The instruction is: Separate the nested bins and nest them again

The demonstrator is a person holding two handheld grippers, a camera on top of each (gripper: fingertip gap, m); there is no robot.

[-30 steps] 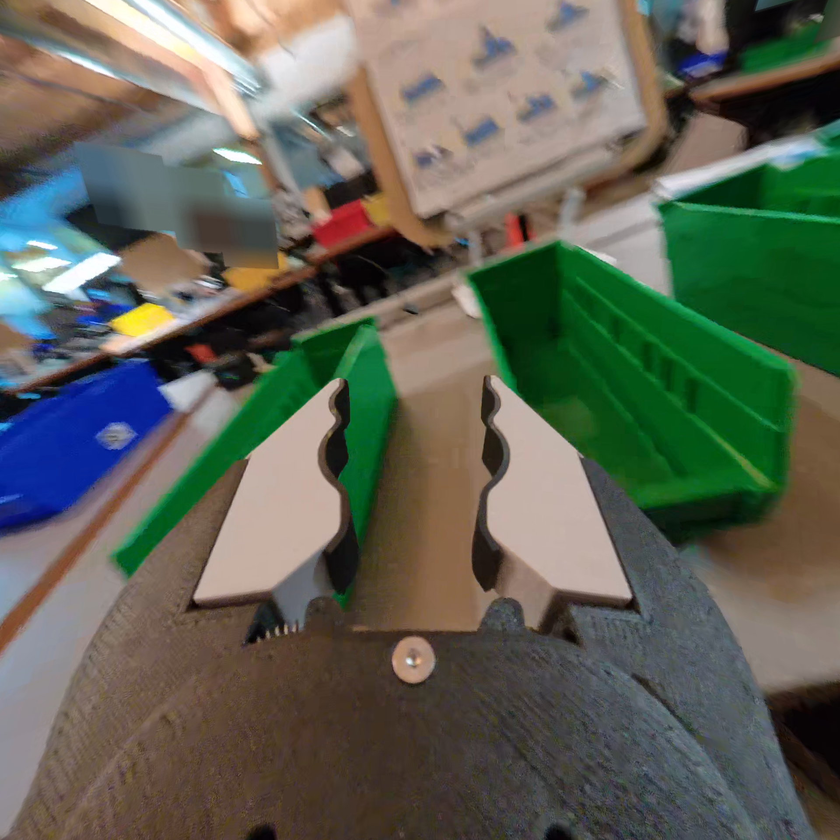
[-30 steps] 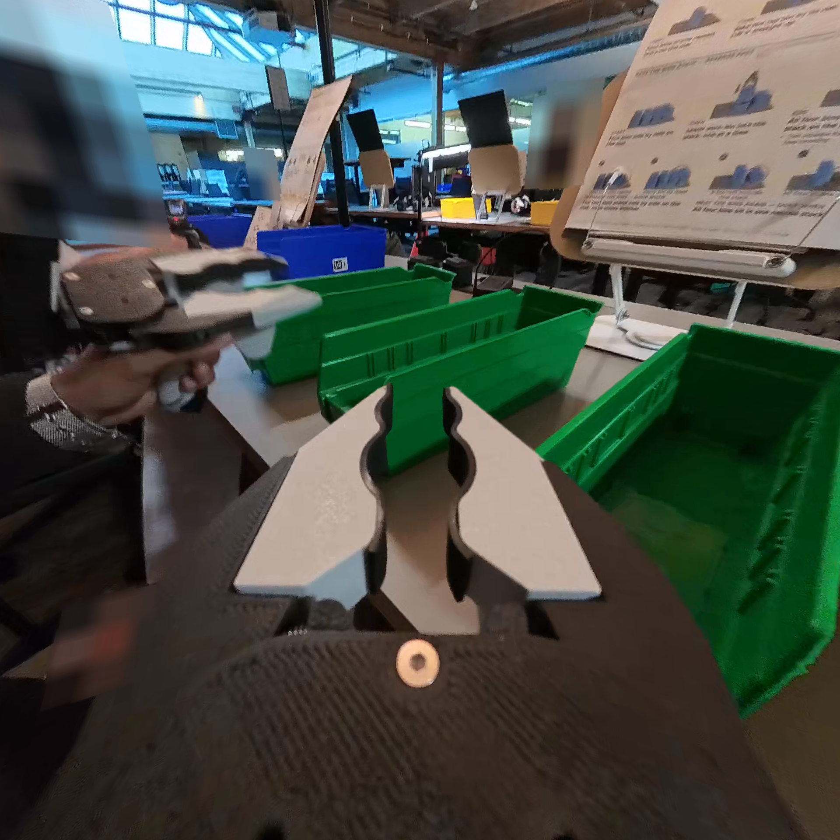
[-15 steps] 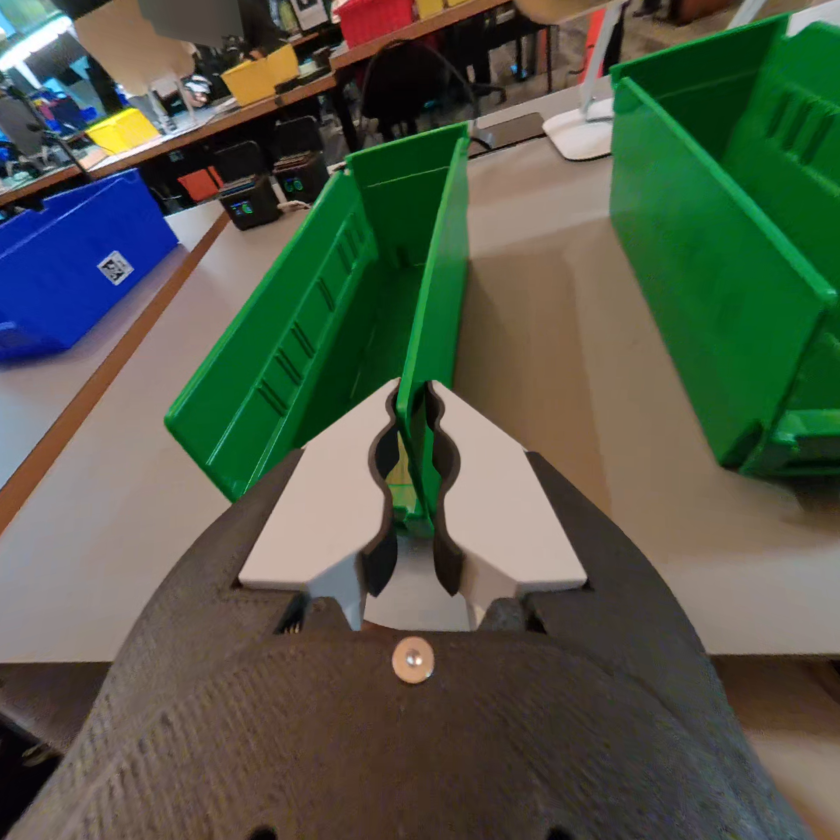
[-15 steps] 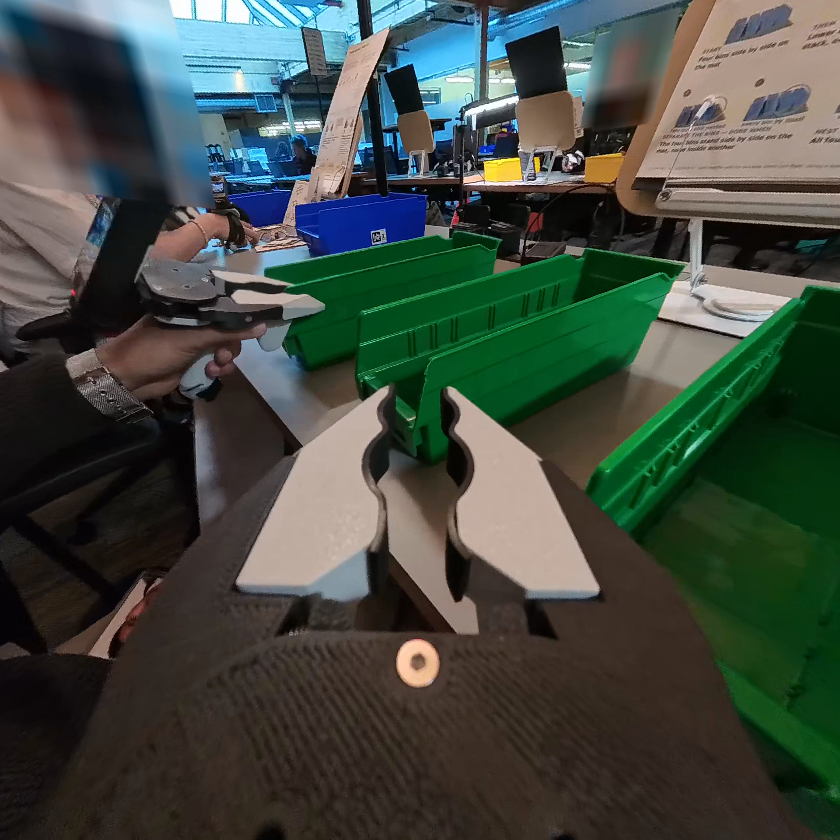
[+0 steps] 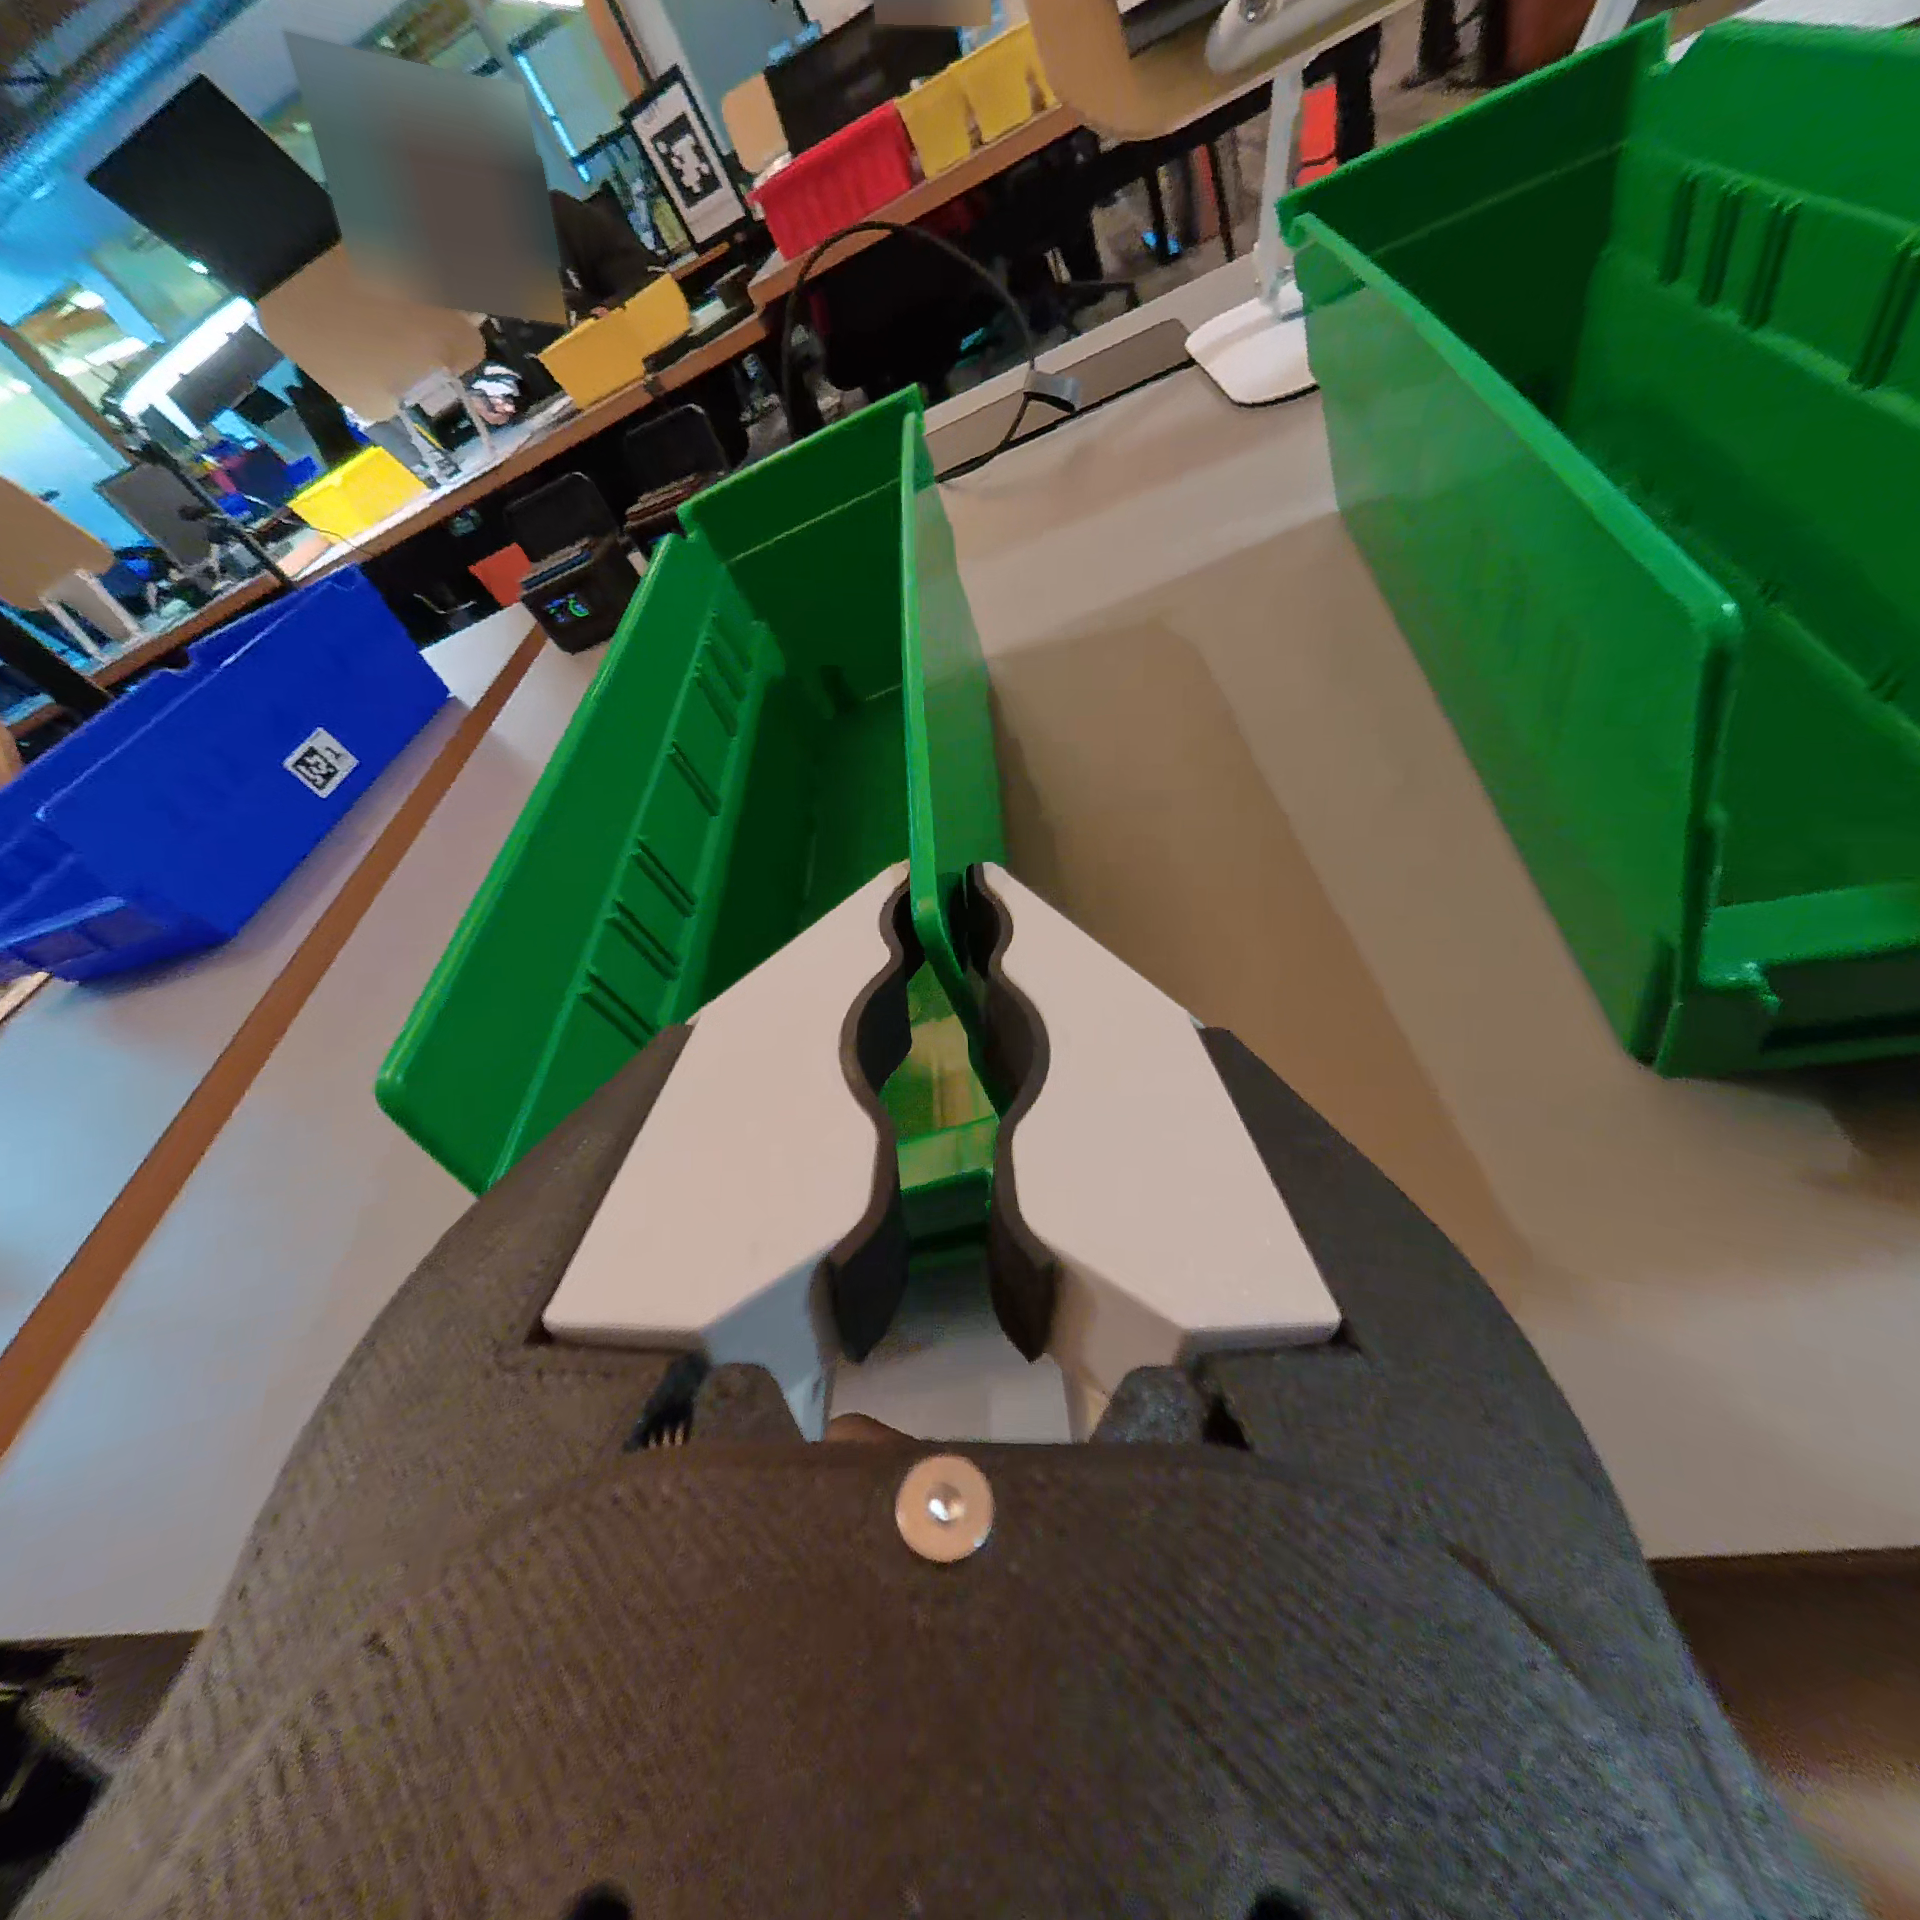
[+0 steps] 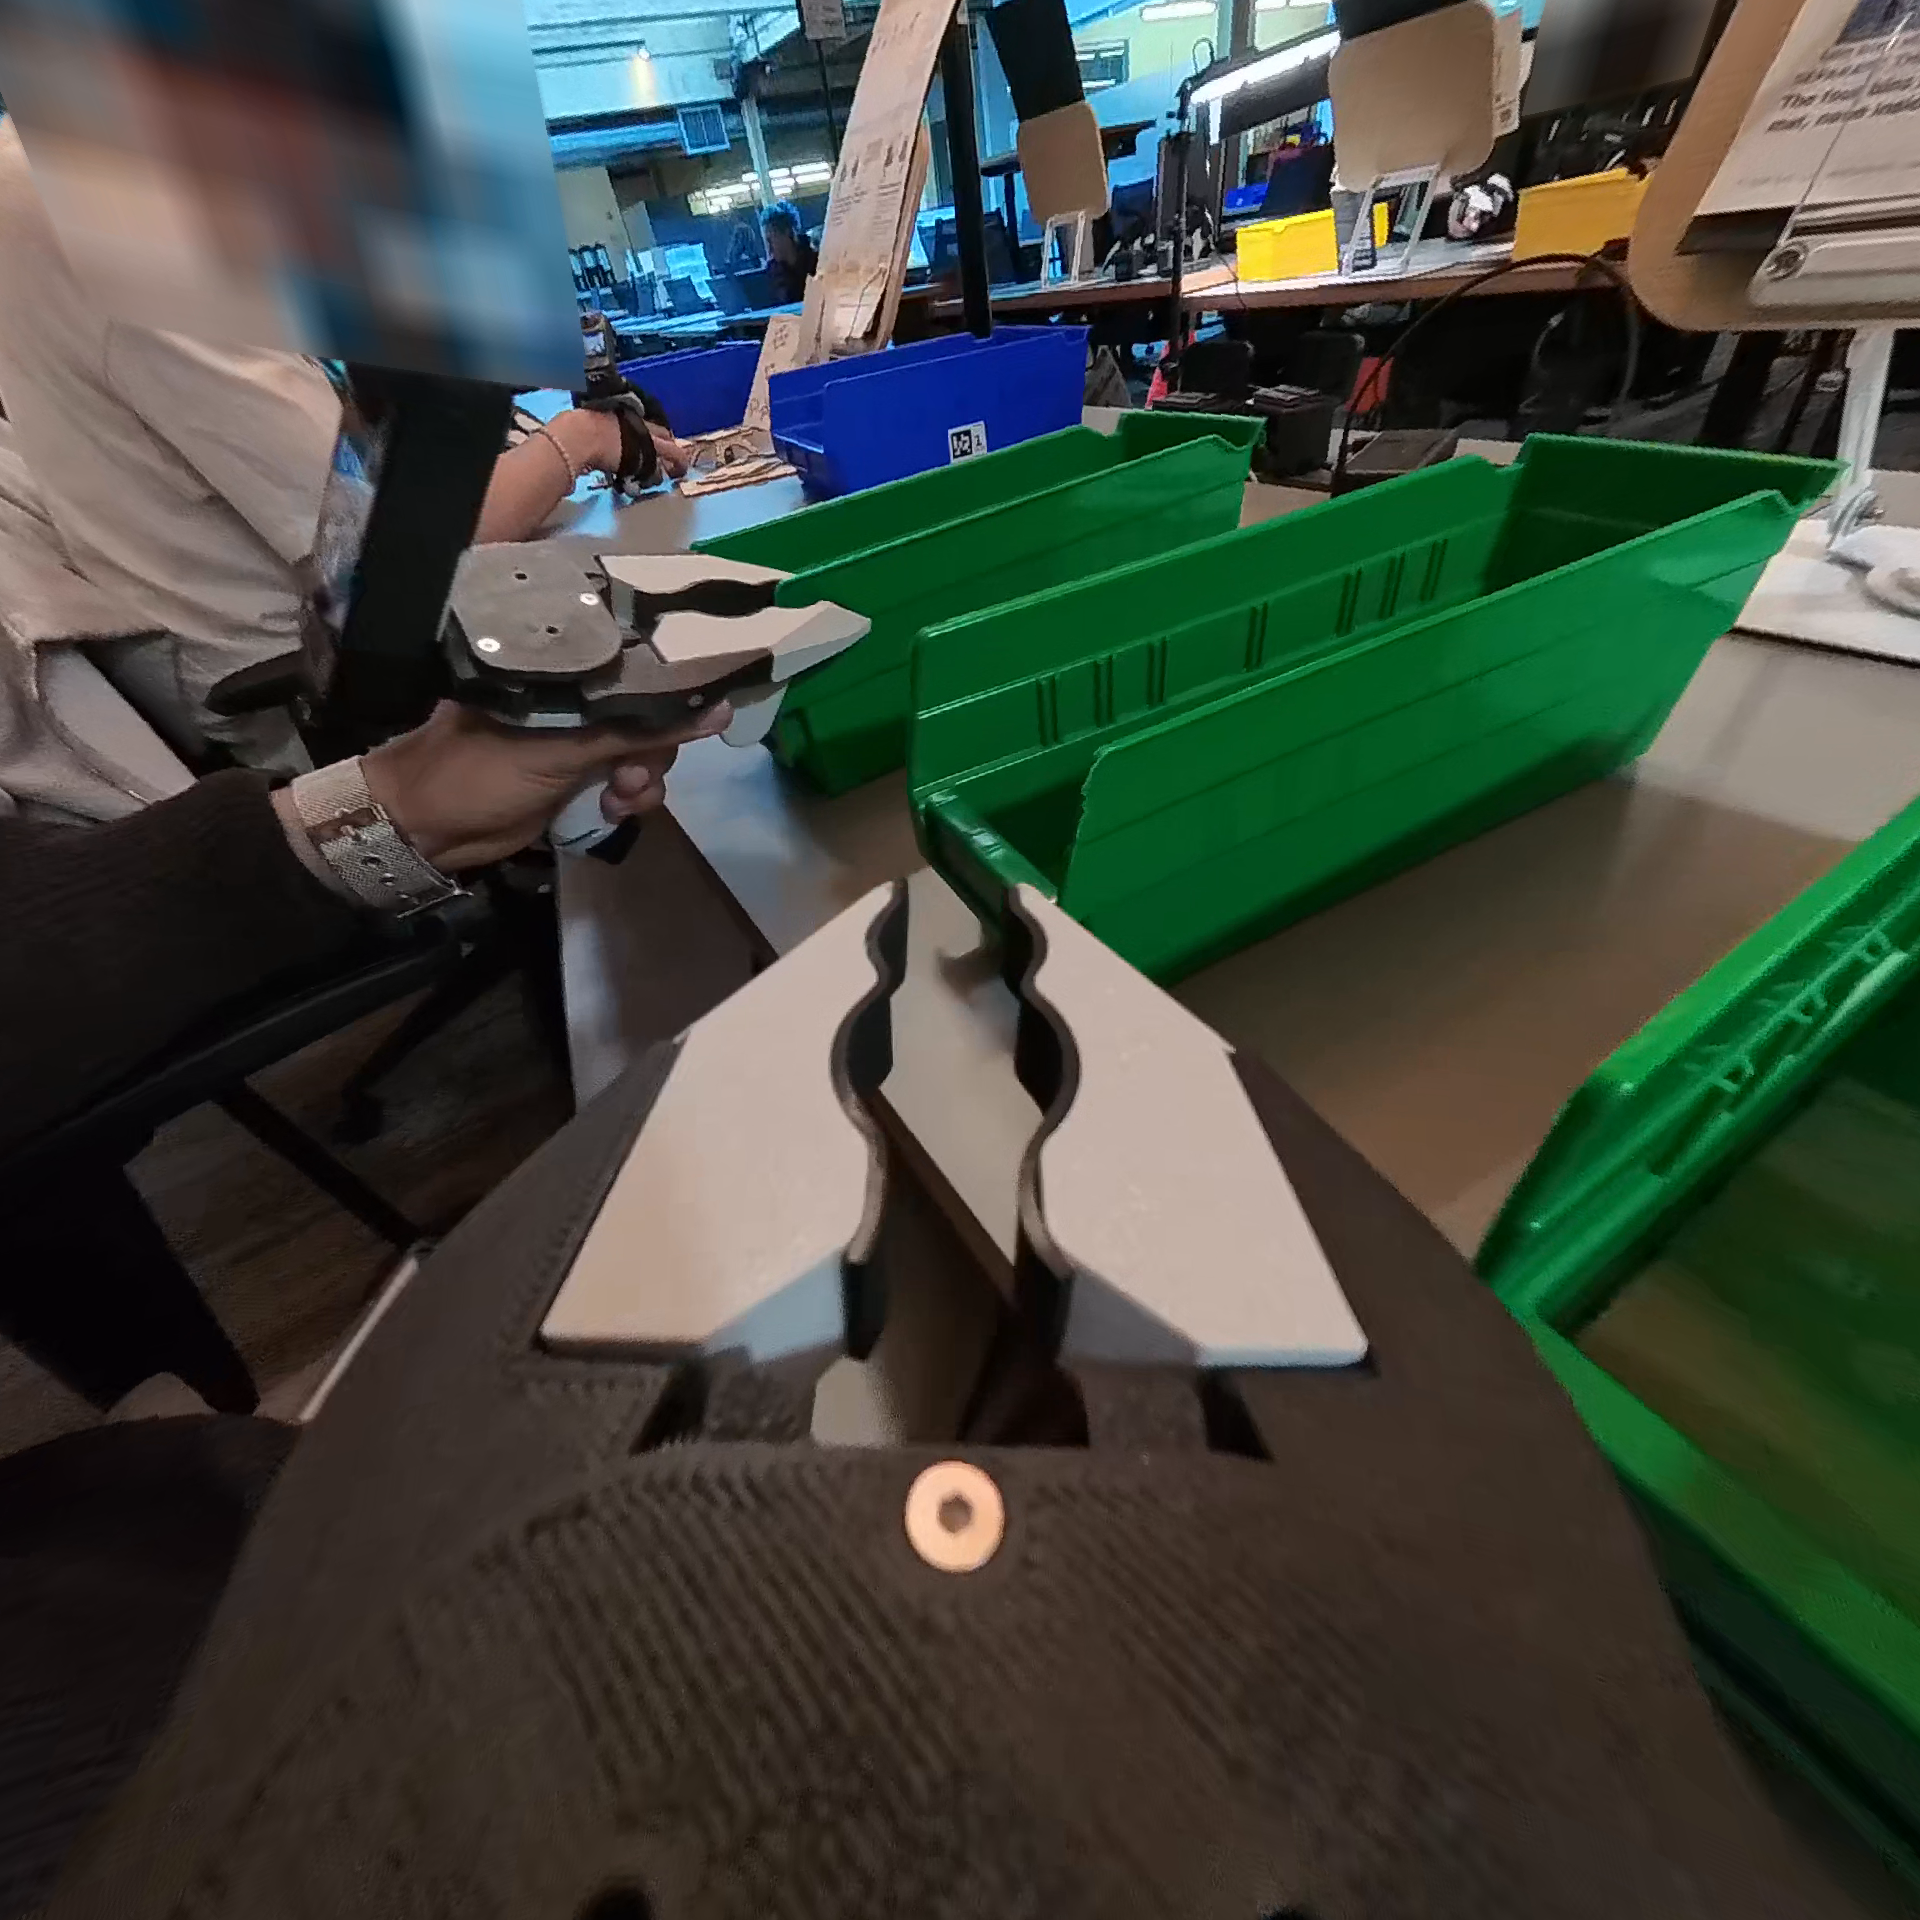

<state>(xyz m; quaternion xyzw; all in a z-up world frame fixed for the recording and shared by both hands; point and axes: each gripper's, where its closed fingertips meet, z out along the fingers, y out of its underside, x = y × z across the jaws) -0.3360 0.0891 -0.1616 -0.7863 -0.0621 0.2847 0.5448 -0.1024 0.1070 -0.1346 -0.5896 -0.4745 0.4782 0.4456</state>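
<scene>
Three long green bins lie side by side on the grey table. My left gripper is shut on the right side wall of the leftmost bin, at its near end. A second green bin lies to its right. In the right wrist view, the left gripper is at the far bin's near corner. My right gripper is slightly open and empty, just before the near end of the middle bin. A third bin is close on its right.
A blue bin sits on the neighbouring table to the left. A white stand base with an instruction board is behind the bins. A person's hand holds the left gripper beyond the table's front edge.
My left gripper has come down to the leftmost bin and closed on its right wall. My right gripper has drifted a little back and left, with its opening unchanged.
</scene>
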